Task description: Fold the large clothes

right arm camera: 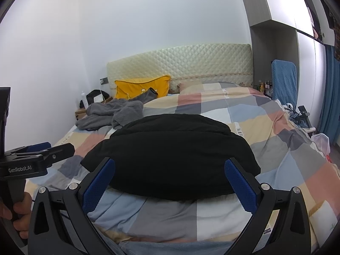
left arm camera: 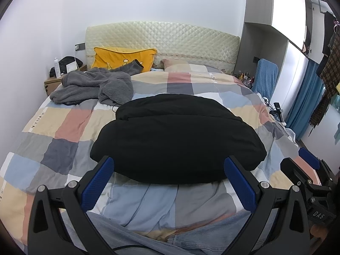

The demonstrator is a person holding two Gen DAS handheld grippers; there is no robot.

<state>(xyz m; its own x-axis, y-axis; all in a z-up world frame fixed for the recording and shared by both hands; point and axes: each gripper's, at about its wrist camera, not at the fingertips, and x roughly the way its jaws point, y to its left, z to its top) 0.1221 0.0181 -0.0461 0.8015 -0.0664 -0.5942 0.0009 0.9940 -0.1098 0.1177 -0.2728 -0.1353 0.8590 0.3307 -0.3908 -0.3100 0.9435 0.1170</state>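
A black garment (left arm camera: 176, 136) lies folded into a thick bundle on the checked bedspread (left arm camera: 63, 125), in the middle of the bed; it also shows in the right wrist view (right arm camera: 170, 155). My left gripper (left arm camera: 169, 165) is open and empty, held just short of the bundle's near edge. My right gripper (right arm camera: 170, 167) is open and empty too, also just short of the near edge. The right gripper shows at the right edge of the left wrist view (left arm camera: 308, 167), and the left gripper shows at the left edge of the right wrist view (right arm camera: 38, 153).
A crumpled grey fleece garment (left arm camera: 95, 85) lies at the far left of the bed, by a yellow pillow (left arm camera: 123, 59) and the quilted headboard (left arm camera: 170, 40). A nightstand (left arm camera: 53, 82) stands left. A blue chair (left arm camera: 265, 76), wardrobe and hanging clothes (left arm camera: 329, 63) are right.
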